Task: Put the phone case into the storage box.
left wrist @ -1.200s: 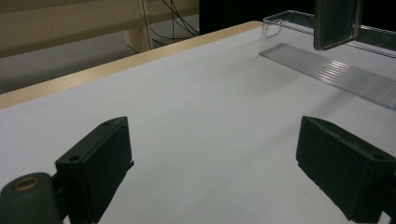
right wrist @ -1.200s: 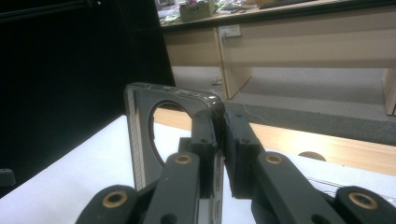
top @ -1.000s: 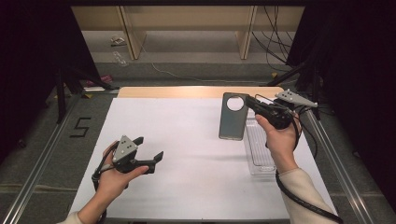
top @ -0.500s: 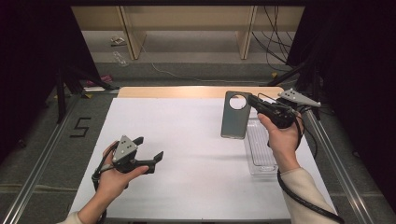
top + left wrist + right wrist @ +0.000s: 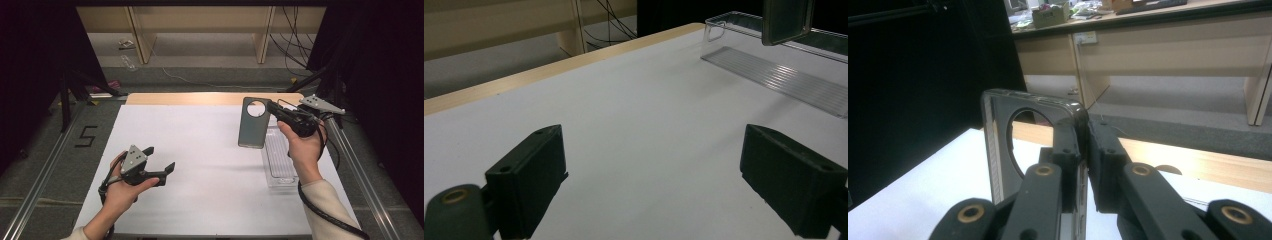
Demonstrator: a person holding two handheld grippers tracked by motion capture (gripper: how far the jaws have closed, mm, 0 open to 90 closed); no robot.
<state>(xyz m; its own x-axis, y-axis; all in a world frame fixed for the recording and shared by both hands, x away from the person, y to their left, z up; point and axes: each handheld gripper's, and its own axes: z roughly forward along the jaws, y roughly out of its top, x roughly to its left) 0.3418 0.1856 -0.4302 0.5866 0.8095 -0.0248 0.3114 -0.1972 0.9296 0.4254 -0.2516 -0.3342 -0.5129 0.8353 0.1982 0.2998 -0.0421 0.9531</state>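
Observation:
A grey phone case [image 5: 251,131] with a round camera hole hangs upright above the white table, and my right gripper [image 5: 270,106] is shut on its top right edge. In the right gripper view the jaws pinch the case's [image 5: 997,150] rim at the right gripper's [image 5: 1084,134] tips. Just right of and below the case lies a clear plastic tray [image 5: 278,161]. My left gripper [image 5: 160,157] is held open over the table's left front, nothing between its jaws. The left gripper [image 5: 651,150] view shows the tray [image 5: 774,75] and the case's lower end [image 5: 786,20] far off.
The white table top [image 5: 200,150] has a wooden strip [image 5: 200,98] along its far edge. Metal rails run down both sides. A "5" mark [image 5: 86,136] is on the floor at left. Wooden shelving and cables stand behind the table.

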